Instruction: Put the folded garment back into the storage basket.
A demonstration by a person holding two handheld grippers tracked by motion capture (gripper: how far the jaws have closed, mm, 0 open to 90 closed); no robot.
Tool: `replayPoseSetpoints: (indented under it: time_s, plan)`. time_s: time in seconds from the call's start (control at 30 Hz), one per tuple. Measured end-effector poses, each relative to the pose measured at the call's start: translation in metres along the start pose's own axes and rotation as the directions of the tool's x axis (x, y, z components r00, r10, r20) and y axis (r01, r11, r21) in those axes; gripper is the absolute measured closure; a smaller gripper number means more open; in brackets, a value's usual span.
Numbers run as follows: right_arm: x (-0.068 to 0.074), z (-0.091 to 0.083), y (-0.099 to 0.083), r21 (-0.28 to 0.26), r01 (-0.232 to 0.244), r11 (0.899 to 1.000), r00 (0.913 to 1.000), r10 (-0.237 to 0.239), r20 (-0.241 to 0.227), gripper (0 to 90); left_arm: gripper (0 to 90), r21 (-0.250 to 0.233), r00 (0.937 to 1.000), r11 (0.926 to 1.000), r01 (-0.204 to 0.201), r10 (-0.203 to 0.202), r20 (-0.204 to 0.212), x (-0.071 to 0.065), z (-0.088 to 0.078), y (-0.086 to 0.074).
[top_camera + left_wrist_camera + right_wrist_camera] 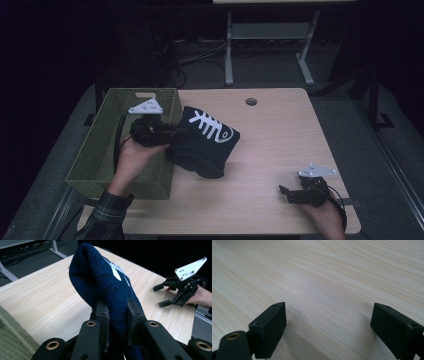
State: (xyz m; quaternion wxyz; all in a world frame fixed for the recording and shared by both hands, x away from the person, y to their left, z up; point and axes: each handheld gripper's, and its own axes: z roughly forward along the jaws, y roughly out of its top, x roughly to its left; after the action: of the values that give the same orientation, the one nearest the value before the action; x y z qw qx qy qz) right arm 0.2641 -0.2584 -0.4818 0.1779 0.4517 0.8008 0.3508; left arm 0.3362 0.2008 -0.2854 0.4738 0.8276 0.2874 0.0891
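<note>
A dark blue knitted garment (207, 142) with a white fishbone pattern hangs folded over the table, lifted at its left edge. My left gripper (176, 134) is shut on that edge, beside the basket's right wall. In the left gripper view the two jaws pinch the blue knit (105, 285) between their pads (105, 320), and the cloth stands up in front of them. My right gripper (286, 194) rests low at the table's front right with its jaws wide apart; in the right gripper view its fingertips (270, 326) frame bare wood.
A green woven basket (100, 150) stands on the left end of the wooden table (280, 135). A round cable hole (251, 101) sits near the far edge. Behind the table stands a white desk frame (270, 35) on a dark floor.
</note>
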Motion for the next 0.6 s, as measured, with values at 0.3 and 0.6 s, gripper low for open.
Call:
replayPoseSetpoints:
  time_s: [0.3, 0.6]
  plan:
    - [0.0, 0.0, 0.0, 0.0, 0.001, 1.0, 1.0, -0.001, 0.0, 12.9, 75.1, 0.043, 0.9998, 0.9991, 0.008, -0.007, -0.02, 0.009, -0.03, 0.011]
    - [0.0, 0.0, 0.0, 0.0, 0.001, 1.0, 1.0, -0.001, 0.001, 13.0, 75.1, 0.065, 0.9986, 0.9968, 0.047, -0.046, -0.028, 0.022, -0.064, 0.022]
